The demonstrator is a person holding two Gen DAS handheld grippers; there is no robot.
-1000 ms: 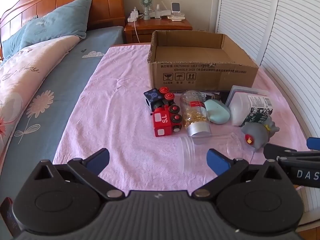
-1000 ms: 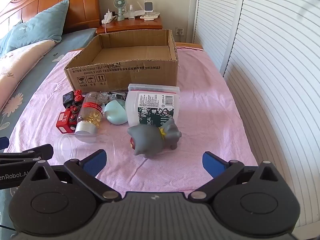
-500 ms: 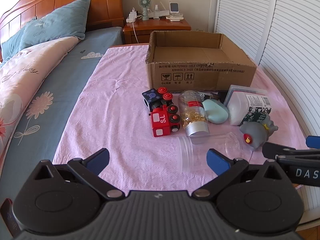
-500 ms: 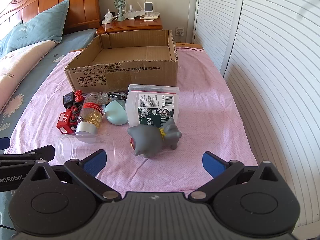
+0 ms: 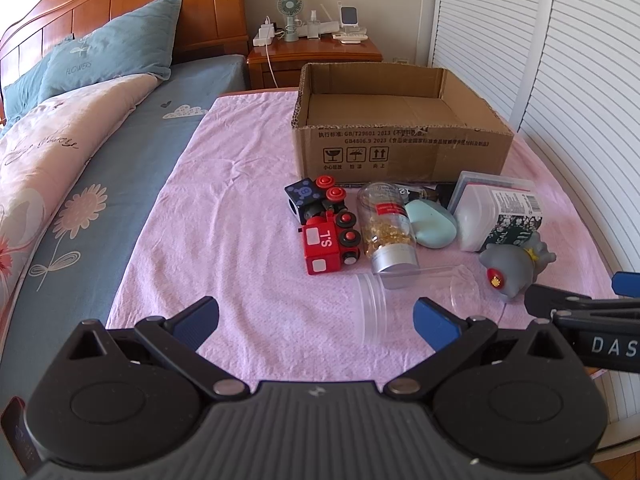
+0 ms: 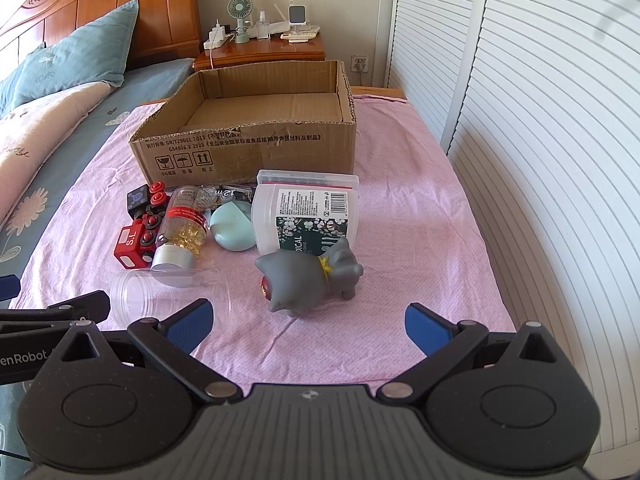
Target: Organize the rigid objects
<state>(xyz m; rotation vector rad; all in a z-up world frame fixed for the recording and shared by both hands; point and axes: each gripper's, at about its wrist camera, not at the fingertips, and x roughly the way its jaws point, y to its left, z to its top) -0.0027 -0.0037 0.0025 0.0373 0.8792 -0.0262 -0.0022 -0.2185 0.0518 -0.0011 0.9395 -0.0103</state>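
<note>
Hovering wide open, left tongs (image 5: 316,318) hold nothing; right tongs (image 6: 308,322) likewise.

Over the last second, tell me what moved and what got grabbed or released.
Nothing was grabbed or released. The left gripper and right gripper stay open and empty, with only a slight drift of the left view. The gray toy, clear cup, capsule bottle, red train and cardboard box lie where they were on the pink cloth.
</note>
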